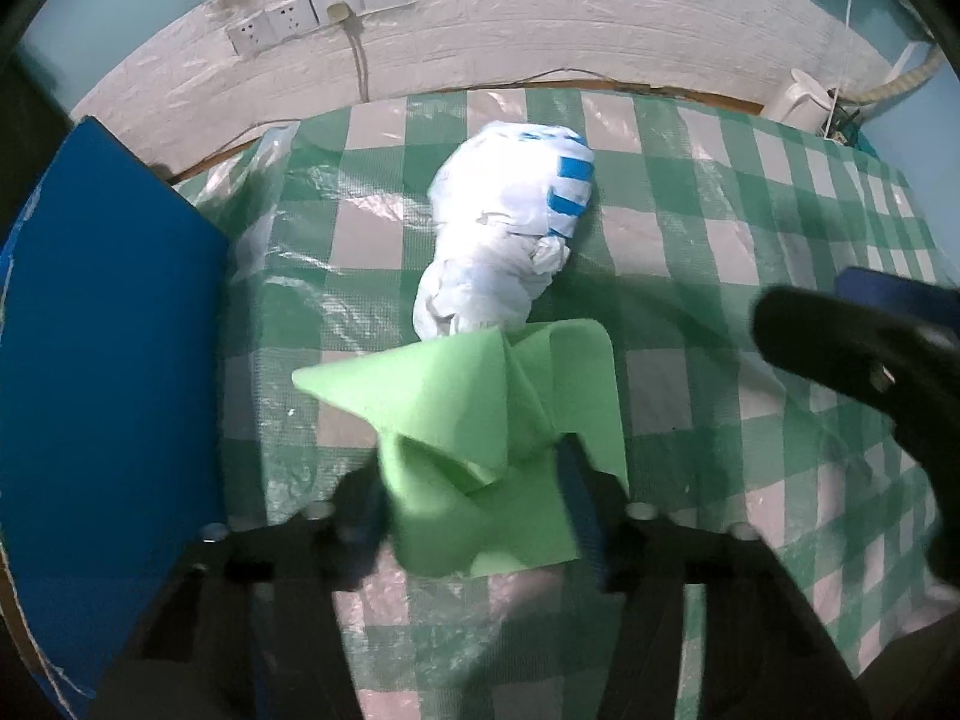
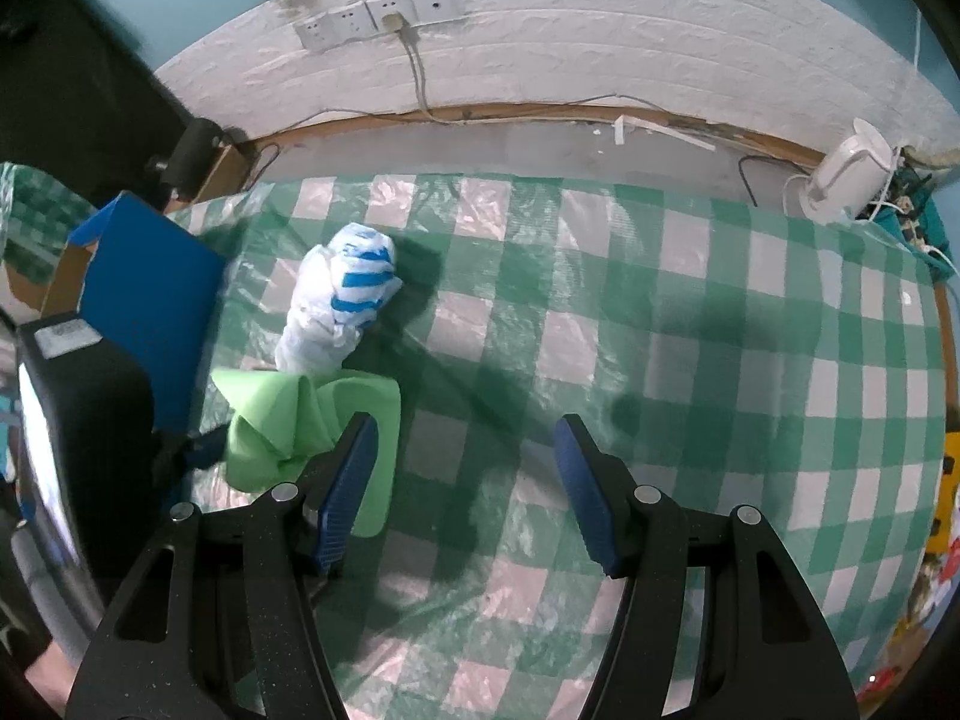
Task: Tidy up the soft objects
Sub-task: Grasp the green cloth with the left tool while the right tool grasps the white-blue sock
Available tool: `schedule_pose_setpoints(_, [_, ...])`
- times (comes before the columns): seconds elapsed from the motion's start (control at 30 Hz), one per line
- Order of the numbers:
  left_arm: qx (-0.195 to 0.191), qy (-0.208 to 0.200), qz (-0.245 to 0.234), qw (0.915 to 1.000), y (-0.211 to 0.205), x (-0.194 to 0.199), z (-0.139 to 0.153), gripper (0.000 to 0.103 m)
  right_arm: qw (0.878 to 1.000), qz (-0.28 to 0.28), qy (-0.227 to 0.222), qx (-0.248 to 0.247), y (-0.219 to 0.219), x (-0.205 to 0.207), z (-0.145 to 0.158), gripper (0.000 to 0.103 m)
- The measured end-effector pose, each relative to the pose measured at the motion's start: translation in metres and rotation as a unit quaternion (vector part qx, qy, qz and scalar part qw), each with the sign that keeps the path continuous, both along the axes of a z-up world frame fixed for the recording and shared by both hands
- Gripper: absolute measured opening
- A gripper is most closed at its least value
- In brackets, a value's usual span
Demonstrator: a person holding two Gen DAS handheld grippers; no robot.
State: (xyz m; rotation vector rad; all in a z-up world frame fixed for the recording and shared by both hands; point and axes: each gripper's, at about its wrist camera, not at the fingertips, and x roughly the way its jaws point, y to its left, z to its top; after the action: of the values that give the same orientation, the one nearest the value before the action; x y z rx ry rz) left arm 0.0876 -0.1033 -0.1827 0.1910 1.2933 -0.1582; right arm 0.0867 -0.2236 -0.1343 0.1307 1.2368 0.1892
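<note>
Left wrist view: left tongs (image 1: 474, 480) pinched on a crumpled light-green cloth (image 1: 480, 420), its folds bunched between the dark fingers and fanning out above a table under a green-and-white checked plastic cover (image 1: 750, 240). Just beyond the cloth, a knotted white plastic bag with blue stripes (image 1: 510, 228), lying on the cover and seemingly touching the cloth's far edge. At left, a blue cardboard box (image 1: 108, 330) standing beside the table edge. At right, a black part of the right tongs intruding into the frame. Behind, a white textured wall panel with a row of power sockets (image 1: 312, 9).

Right wrist view: right tongs (image 2: 462, 480) standing partly open over bare checked cover (image 2: 720, 330), blue-padded fingers (image 2: 585, 498) well apart, nothing between them. Left-hand pad overlapping the edge of the green cloth (image 2: 288, 420) in the picture; contact impossible to tell. Striped bag (image 2: 342, 306) just beyond the cloth, blue box (image 2: 144, 288) beside it at left. White kettle (image 2: 846, 174) at the far right corner.
</note>
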Motion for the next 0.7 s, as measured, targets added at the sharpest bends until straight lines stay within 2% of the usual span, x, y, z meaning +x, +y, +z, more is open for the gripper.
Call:
schedule_pose_setpoints(0.07, [0.001,-0.005,0.003,1.0000,0.006,-0.004,0.000,0.021,1.000,0.005,0.000,0.003,0.004,0.005,-0.003,0.062])
schedule_pose_setpoints(0.17, [-0.023,0.001,0.014,0.9996,0.013,-0.010,0.001,0.016,1.000,0.006,0.006,0.017,0.011,0.013,-0.007,0.062])
schedule_pose_setpoints(0.4, [-0.046,0.009,0.026,0.9986,0.028,-0.017,0.002,0.013,0.999,0.018,0.007,0.035,0.034,0.033,-0.011,0.062])
schedule_pose_setpoints(0.6, [-0.037,-0.007,0.055,0.9978,0.044,-0.017,0.007,0.012,0.999,0.022,0.008,0.031,0.053,0.048,-0.015,0.062])
schedule_pose_setpoints(0.7, [-0.046,-0.008,0.067,0.9966,0.051,-0.013,0.009,0.012,0.999,0.022,0.011,0.028,0.060,0.054,-0.019,0.062])
